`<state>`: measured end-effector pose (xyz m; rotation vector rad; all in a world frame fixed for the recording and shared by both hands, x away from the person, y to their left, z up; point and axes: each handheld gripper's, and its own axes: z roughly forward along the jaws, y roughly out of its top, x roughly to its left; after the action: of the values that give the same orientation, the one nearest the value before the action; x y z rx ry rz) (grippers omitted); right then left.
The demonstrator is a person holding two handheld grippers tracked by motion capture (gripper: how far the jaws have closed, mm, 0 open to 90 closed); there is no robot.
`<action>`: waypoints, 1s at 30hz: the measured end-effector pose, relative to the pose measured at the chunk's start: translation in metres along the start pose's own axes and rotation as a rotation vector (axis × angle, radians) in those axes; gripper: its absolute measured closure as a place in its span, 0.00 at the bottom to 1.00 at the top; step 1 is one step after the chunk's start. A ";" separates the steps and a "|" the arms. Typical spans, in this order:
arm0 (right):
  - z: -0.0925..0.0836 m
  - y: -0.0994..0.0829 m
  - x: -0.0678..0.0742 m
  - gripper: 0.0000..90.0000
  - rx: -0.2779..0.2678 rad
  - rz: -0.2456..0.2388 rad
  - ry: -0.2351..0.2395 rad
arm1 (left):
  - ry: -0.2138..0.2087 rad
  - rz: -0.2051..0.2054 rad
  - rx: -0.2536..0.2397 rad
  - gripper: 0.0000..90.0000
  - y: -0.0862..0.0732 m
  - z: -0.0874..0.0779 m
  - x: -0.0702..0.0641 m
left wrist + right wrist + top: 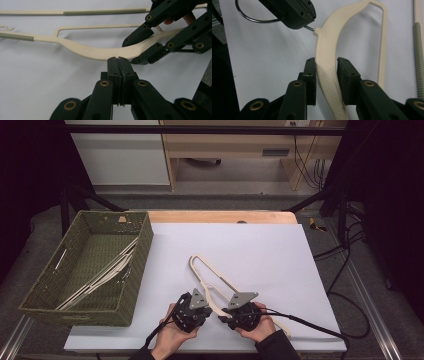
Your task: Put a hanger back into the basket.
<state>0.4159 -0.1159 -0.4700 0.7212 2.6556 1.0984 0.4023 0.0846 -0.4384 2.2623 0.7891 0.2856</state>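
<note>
The right gripper straddles, ungripped, the flat hanger, which runs toward the table's far-left.

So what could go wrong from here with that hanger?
The left tongs pinch only the thin metal hook, so the hanger could swivel or slip when lifted. The right tongs straddle its curved arm with a gap on one side; closing unevenly might nudge it away. The long hanger could also catch the basket rim.
</note>
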 end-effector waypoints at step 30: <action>-0.034 0.007 -0.003 0.84 -0.082 -0.013 -0.034 | 0.006 -0.065 -0.420 0.14 -0.001 -0.102 0.071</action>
<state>0.4100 -0.1339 -0.4412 0.6995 2.5664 1.1733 0.4161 0.1857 -0.3672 1.8400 0.7277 0.3884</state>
